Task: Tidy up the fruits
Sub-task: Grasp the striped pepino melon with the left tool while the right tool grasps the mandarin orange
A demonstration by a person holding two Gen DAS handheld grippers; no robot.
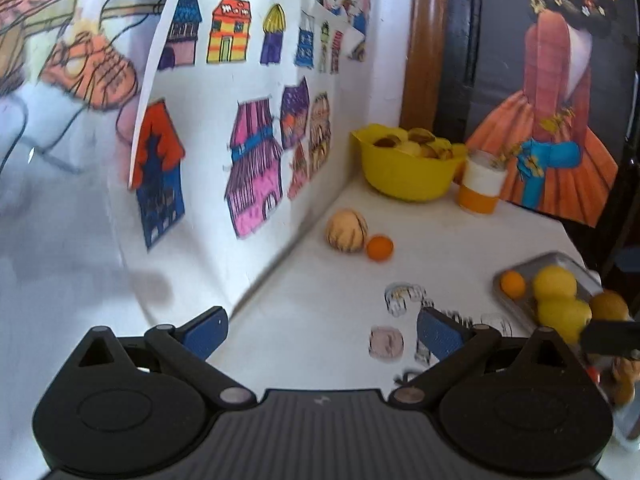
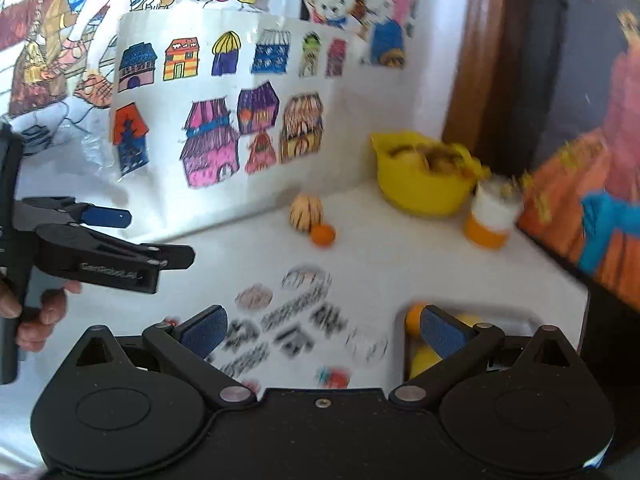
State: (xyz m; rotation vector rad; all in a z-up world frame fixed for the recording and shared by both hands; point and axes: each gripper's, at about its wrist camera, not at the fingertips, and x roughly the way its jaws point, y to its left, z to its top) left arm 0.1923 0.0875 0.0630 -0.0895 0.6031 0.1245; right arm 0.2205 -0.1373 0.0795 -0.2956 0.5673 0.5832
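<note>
Yellow plastic bowl [image 1: 406,176] heaped with fruit, round orange [image 1: 379,247] beside striped melon [image 1: 346,231] — both tools [image 1: 320,332] [image 2: 320,330] spread wide, empty.

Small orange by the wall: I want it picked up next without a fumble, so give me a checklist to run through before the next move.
1. Left gripper open and holding nothing: ok.
2. Right gripper open and holding nothing: ok.
3. Small orange in plain sight on the white table: ok.
4. Space around it for fingers: not ok, the striped fruit sits right against it on the wall side.
5. Room left on the metal tray, which already holds another orange and yellow fruits: cannot tell, the tray is cut off at the edge of the view.
6. Yellow bowl as an alternative spot: not ok, it is heaped full.
</note>
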